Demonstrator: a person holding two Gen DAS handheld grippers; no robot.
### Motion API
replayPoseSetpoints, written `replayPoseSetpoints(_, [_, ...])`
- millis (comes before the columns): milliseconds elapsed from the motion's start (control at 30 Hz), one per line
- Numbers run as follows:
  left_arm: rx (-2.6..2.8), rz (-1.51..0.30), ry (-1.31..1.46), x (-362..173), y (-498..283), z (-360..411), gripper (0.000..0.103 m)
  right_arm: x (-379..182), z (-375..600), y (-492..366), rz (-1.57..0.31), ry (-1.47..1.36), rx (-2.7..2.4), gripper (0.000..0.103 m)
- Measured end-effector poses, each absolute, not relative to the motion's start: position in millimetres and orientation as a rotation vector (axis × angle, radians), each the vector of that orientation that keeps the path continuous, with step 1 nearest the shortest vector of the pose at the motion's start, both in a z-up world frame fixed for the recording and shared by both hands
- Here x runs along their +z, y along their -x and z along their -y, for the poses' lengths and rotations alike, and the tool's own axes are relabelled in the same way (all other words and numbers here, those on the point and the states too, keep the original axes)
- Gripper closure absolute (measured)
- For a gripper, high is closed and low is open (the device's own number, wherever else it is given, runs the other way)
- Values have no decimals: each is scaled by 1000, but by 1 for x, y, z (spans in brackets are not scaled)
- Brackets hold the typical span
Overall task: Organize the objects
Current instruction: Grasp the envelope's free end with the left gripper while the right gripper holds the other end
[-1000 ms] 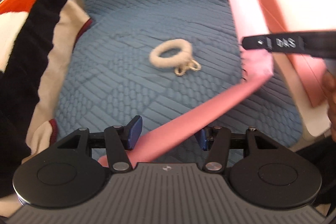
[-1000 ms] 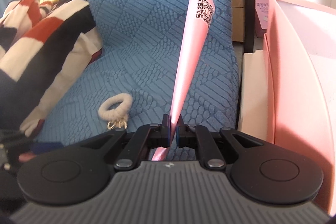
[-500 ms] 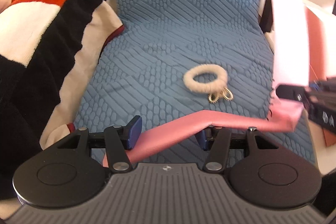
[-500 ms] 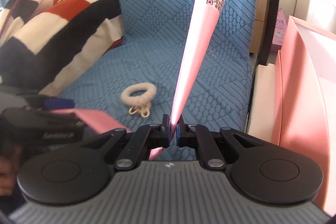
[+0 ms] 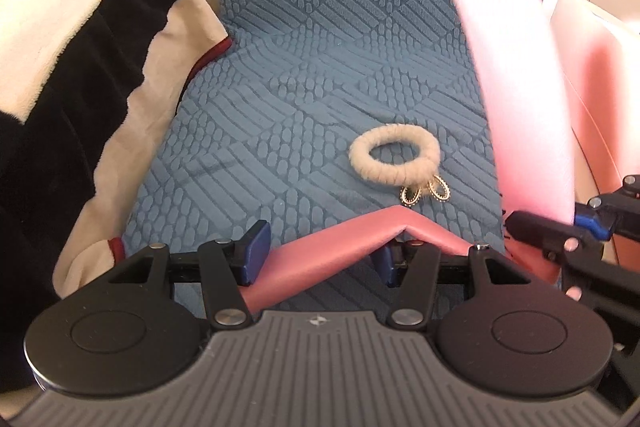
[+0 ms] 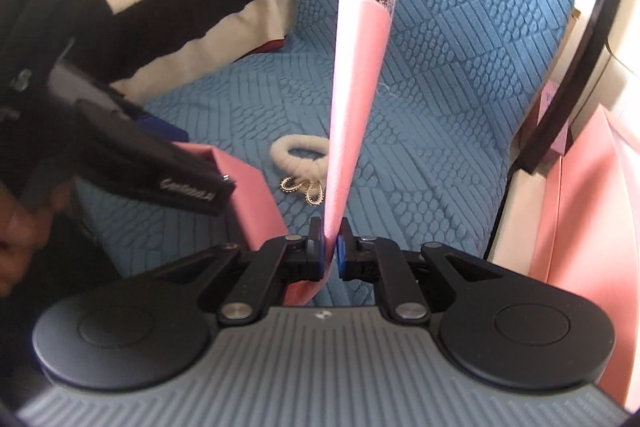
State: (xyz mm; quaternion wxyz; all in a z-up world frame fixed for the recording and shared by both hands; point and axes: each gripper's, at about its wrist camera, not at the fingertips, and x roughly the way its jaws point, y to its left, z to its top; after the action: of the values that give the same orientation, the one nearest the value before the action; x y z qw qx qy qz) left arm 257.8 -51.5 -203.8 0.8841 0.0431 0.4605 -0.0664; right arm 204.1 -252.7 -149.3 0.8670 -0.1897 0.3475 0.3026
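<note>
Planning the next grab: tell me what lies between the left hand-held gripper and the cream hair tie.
In the left wrist view, the pink strip crosses between the left hand-held gripper and hair tie.

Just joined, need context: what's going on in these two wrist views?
A person is working a pink bag with two handheld grippers over a blue cushion. The right gripper is shut on the bag, whose QR-coded end stands up. The bag's other end lies bent between the fingers of the left gripper, which are open. A cream hair tie with gold charms lies on the cushion, untouched. A striped blanket lies on the left.
</note>
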Motion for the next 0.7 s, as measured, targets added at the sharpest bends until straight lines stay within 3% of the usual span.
replayPoseSetpoints(200, [-123, -973, -95, -210, -269, 51, 43, -150, 252, -209, -761, 387, 663, 76])
replayPoseSetpoints(700, [-133, -1003, -78, -217, -286, 48, 43, -143, 258, -211, -682, 492, 792, 76])
